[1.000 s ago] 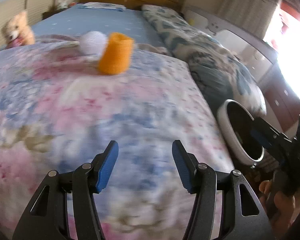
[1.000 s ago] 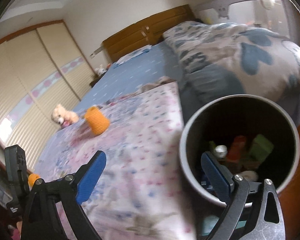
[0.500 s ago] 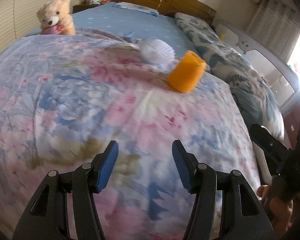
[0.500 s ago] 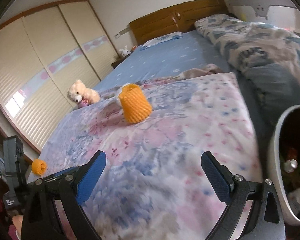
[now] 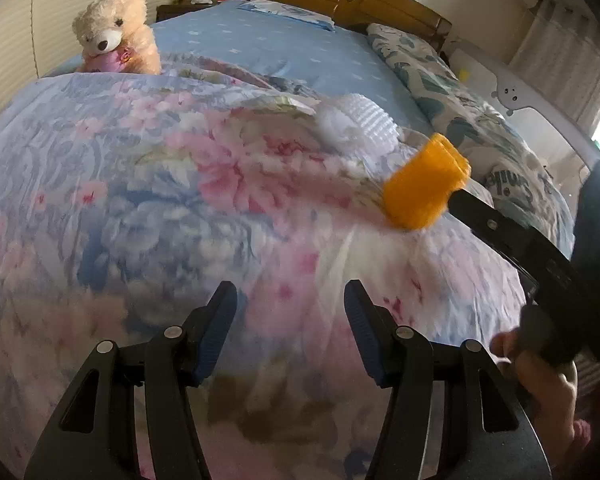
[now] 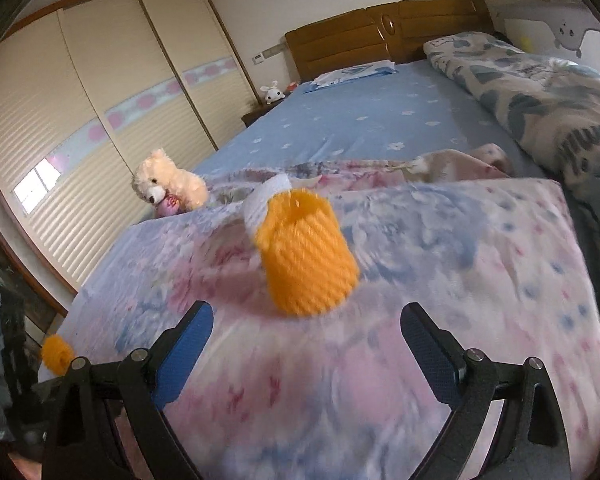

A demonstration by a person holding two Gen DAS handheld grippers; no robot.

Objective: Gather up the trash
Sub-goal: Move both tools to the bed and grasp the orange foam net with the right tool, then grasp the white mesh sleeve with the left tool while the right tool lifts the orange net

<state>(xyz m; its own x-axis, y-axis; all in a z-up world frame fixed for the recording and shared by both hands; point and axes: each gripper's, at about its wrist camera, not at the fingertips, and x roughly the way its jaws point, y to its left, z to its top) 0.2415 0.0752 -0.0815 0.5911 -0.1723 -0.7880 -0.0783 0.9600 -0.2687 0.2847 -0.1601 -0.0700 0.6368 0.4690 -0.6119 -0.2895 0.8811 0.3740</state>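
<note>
— Orange foam net sleeve sits on the floral quilt, just in front of a white one. And the left gripper?

— Wide apart, holding nothing.

— From the right wrist?

— The right gripper gapes wide just short of the sleeve, empty.

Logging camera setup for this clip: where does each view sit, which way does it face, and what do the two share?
Left wrist: rides the left gripper, low over the floral quilt, facing the headboard; its open fingers, the right gripper's finger and the person's right hand show.
Right wrist: rides the right gripper, aimed up the bed at the orange foam net; its open fingers show.
Shared: orange foam net, white foam net, teddy bear, quilt.
</note>
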